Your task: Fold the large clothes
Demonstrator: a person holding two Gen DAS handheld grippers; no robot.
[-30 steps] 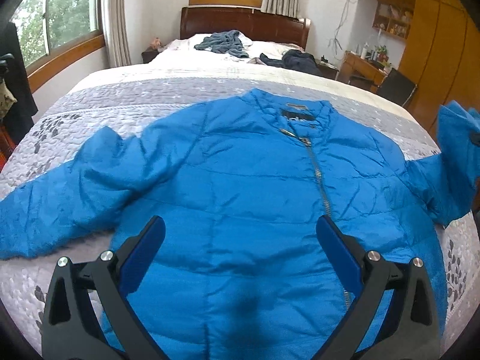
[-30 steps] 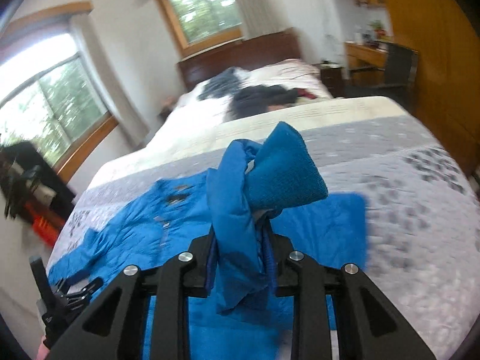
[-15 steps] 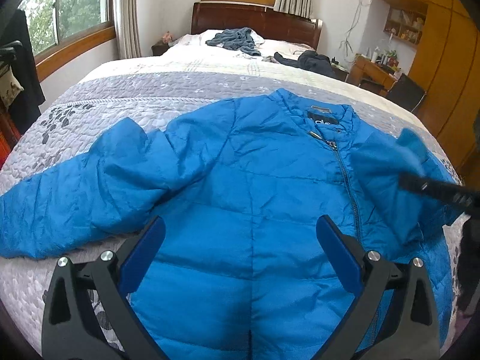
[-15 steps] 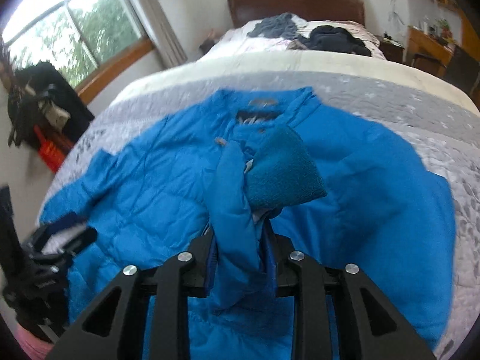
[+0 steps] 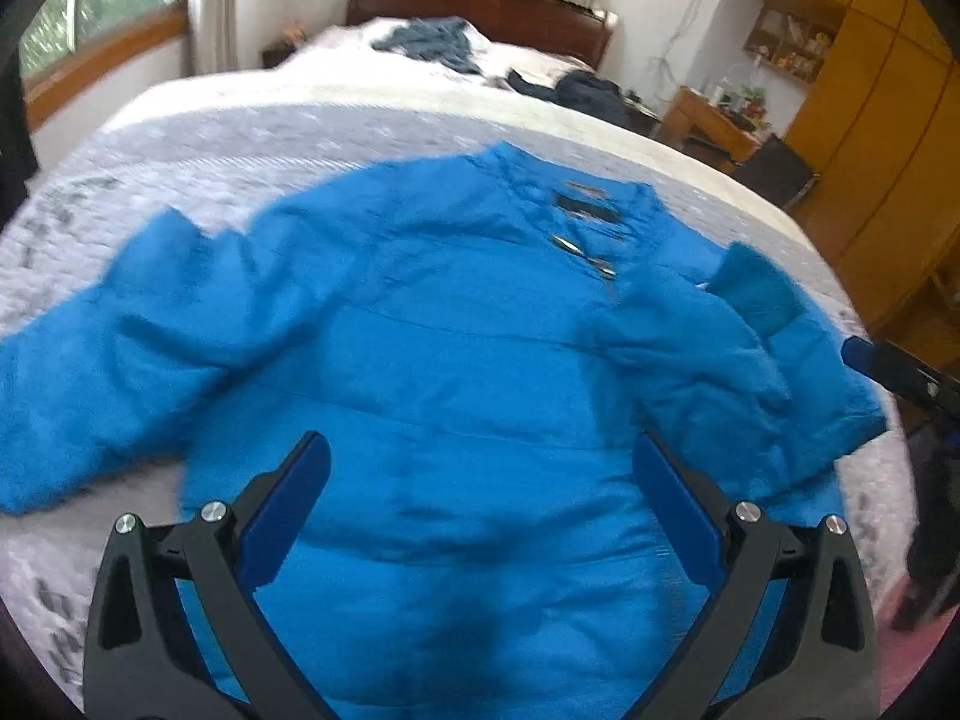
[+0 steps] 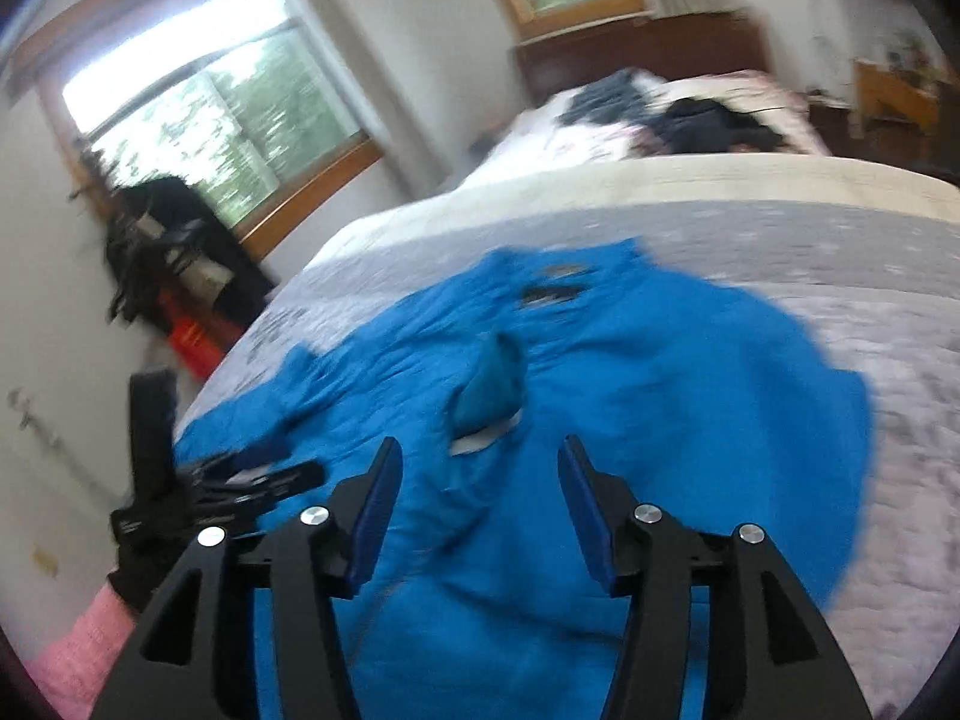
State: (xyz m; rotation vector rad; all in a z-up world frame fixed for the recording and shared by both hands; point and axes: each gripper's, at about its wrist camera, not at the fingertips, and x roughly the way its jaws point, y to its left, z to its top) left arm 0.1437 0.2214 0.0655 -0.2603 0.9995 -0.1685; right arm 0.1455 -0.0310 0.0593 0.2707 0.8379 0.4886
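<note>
A bright blue puffer jacket (image 5: 456, 360) lies front up on the grey quilted bed (image 5: 228, 144), collar toward the headboard. Its one sleeve (image 5: 708, 348) is folded in across the chest, with the teal cuff (image 5: 753, 294) lying near the zipper. The other sleeve (image 5: 90, 372) stretches out flat toward the left. My left gripper (image 5: 480, 492) hovers open above the jacket's lower part, holding nothing. My right gripper (image 6: 477, 498) is open too, just behind the folded sleeve's cuff (image 6: 495, 387), with nothing between its fingers. In the right wrist view the left gripper (image 6: 258, 480) shows at the left, over the jacket.
Dark clothes (image 5: 588, 90) and a grey-blue garment (image 5: 432, 42) lie near the wooden headboard (image 5: 480, 6). A desk (image 5: 714, 120), a dark chair (image 5: 774, 171) and a wooden wardrobe (image 5: 870, 138) stand right of the bed. Black bags (image 6: 162, 252) hang by the window. A pink sleeve (image 6: 72, 654) shows low left.
My right gripper carried the sleeve across the chest, opened and let it drop there, then drew back. The left gripper stayed open and shifted slightly.
</note>
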